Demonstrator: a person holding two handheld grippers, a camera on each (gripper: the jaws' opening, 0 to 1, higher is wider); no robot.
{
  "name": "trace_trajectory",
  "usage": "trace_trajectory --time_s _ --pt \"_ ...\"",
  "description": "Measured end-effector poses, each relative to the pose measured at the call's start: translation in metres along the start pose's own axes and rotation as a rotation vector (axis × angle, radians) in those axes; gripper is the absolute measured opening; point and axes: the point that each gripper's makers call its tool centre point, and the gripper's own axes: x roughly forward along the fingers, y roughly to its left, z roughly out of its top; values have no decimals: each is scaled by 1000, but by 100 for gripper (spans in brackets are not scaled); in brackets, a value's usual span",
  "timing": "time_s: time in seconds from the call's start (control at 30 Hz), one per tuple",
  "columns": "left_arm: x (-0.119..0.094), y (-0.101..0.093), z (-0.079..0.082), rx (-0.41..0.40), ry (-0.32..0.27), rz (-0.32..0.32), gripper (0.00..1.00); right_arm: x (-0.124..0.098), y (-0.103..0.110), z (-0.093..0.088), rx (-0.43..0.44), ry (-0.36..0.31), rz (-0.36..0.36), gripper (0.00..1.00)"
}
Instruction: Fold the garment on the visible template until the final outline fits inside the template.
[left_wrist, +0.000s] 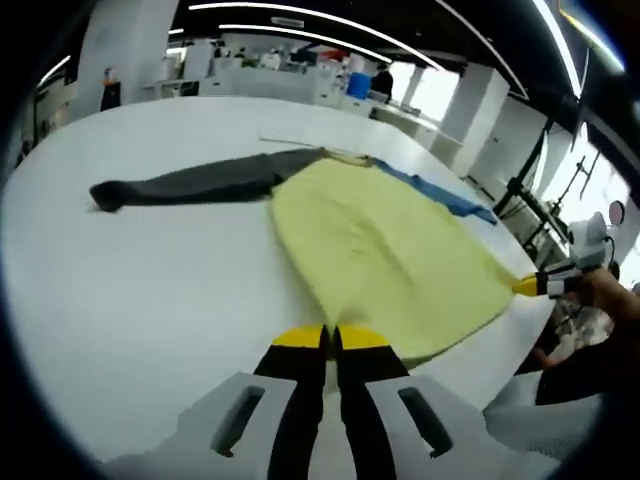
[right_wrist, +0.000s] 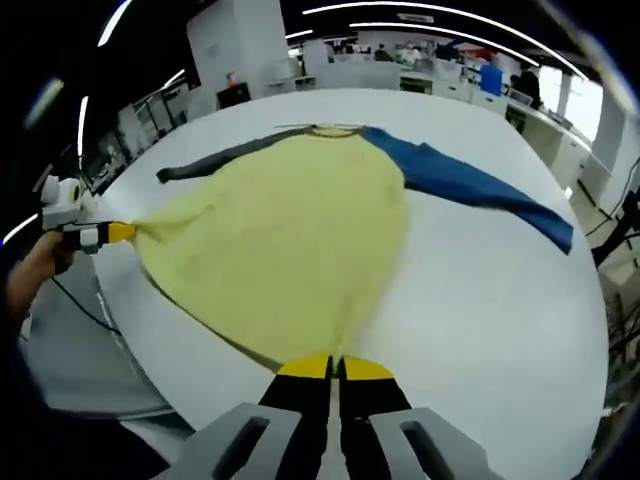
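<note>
A long-sleeved garment lies flat on the white table (left_wrist: 150, 270). Its body is yellow (left_wrist: 380, 250) (right_wrist: 290, 240), one sleeve is dark grey (left_wrist: 200, 182) (right_wrist: 215, 155) and the other blue (left_wrist: 440, 195) (right_wrist: 480, 185). In the left gripper view my left gripper (left_wrist: 330, 338) is shut on the yellow hem at one corner. My right gripper (right_wrist: 335, 368) is shut on the hem's other corner. Each shows in the other's view, pinching the cloth to a point: the right gripper (left_wrist: 535, 285) and the left gripper (right_wrist: 110, 232). The hem is stretched between them near the table's edge.
A thin pale line (left_wrist: 290, 140) runs on the table by the collar. The table edge (right_wrist: 150, 380) drops off just below the hem. A hand (right_wrist: 35, 270) holds the left gripper. Desks and people stand far behind in the room.
</note>
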Motion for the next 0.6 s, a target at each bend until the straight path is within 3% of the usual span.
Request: trace_trajectory --time_s 0.3,0.5,0.6 --pt "5 6 -31 -21 74 43 1 5 -1 -19 31 56 8 0" --pt "5 10 -38 -21 93 63 2 4 0 -21 38 62 16 0" --pt "3 11 -34 -8 70 69 3 4 1 -22 14 62 22 0"
